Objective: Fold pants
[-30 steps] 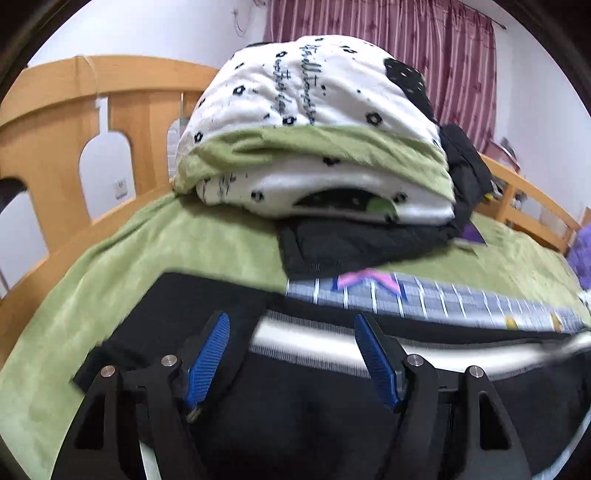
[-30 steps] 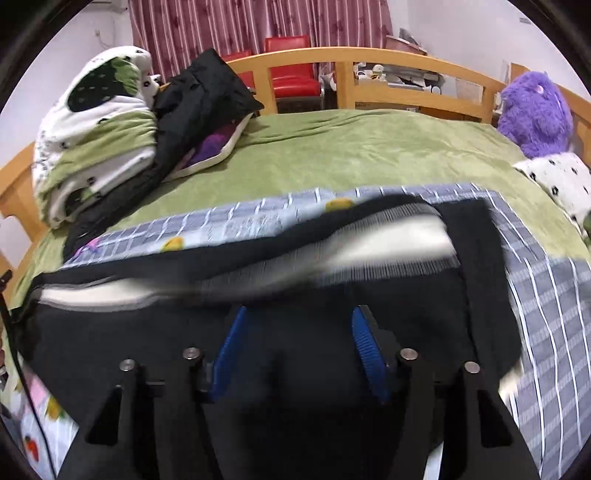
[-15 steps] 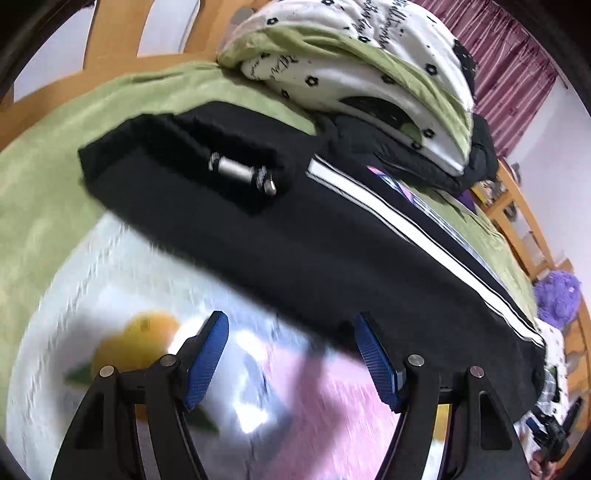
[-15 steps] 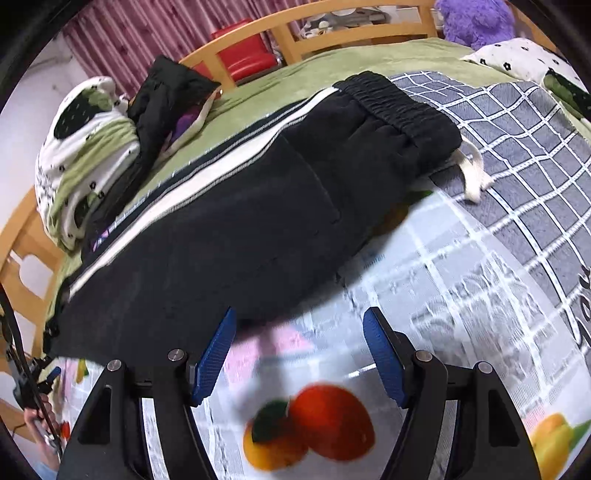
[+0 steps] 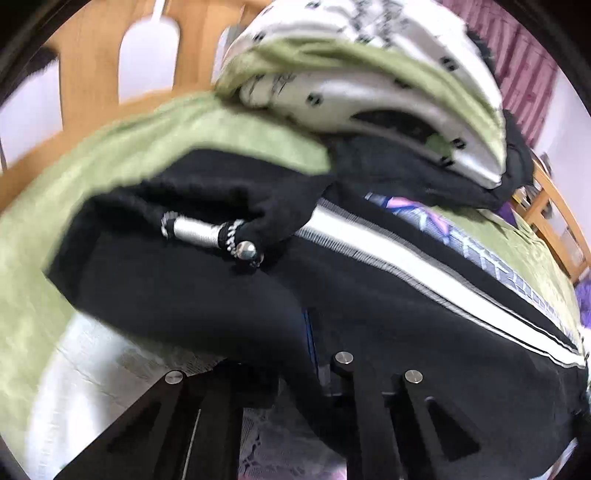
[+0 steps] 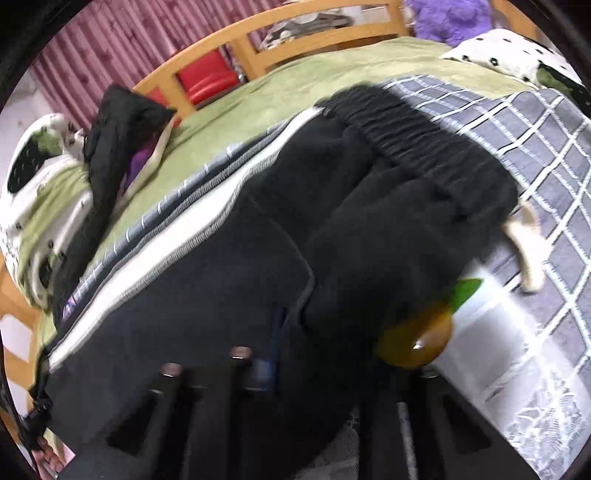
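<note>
Black track pants with white side stripe [image 5: 369, 295] half-folded lengthwise on bed. Left tongs [image 5: 295, 354], right tongs [image 6: 295, 343] buried in near edge; grip indeterminate. Next: fold crosswise.

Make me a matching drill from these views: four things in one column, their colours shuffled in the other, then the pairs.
1. pants
2. plush toy
3. chair
4. bedspread

a. red
b. green
c. black with a white stripe
d. purple

Pairs: 1-c, 2-d, 3-a, 4-b
</note>
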`<state>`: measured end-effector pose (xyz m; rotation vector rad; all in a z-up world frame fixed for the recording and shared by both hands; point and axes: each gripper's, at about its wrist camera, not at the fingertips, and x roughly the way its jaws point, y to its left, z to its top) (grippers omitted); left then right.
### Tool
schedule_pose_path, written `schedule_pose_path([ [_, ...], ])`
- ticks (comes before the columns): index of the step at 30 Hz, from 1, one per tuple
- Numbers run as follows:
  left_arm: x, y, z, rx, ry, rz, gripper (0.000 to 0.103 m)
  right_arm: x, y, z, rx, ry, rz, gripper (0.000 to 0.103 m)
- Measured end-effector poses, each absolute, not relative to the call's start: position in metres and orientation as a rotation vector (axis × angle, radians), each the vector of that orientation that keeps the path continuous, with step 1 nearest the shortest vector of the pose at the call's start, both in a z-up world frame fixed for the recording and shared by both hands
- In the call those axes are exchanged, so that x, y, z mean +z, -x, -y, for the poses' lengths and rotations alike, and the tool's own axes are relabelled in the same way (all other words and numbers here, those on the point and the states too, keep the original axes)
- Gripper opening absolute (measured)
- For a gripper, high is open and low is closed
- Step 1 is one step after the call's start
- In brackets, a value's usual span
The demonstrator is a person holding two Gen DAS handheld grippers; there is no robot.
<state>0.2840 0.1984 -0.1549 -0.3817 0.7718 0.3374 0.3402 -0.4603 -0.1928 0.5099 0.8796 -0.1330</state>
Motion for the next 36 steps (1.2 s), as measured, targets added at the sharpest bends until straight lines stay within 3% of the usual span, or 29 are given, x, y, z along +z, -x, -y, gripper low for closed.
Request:
schedule_pose_path([
  [8, -0.097, -0.193, -0.165, 0.2, 0.262, -0.747, 0.012, -0.108, -0.249, 0.477, -0.094, -0.438, -0.829, 0.011],
  [16, -0.128, -0.088, -0.139, 0.14, 0.316, -0.887, 0.012, -0.129, -0.119, 0.531, -0.127, -0.449, -0.94, 0.011],
  [18, -0.138, -0.069, -0.129, 0.132, 0.286, -0.914, 0.014, -0.14, -0.103, 0.542, -0.137, -0.472, -0.949, 0.015],
  [22, -0.142, -0.052, -0.132, 0.16, 0.293, -0.969, 0.027, -0.167, -0.087, 0.558, -0.151, -0.523, -1.022, 0.022],
  [24, -0.132, -0.038, -0.138, 0.157, 0.29, -0.962, 0.029, -0.166, -0.076, 0.557, -0.163, -0.492, -1.039, 0.038],
  [26, -0.125, -0.034, -0.141, 0.176, 0.255, -0.941, 0.035, -0.155, -0.056, 0.554, -0.208, -0.416, -1.01, 0.046],
  [36, -0.101, -0.009, -0.157, 0.126, 0.213, -0.941, 0.036, -0.12, -0.034, 0.536, -0.27, -0.378, -0.953, 0.046],
])
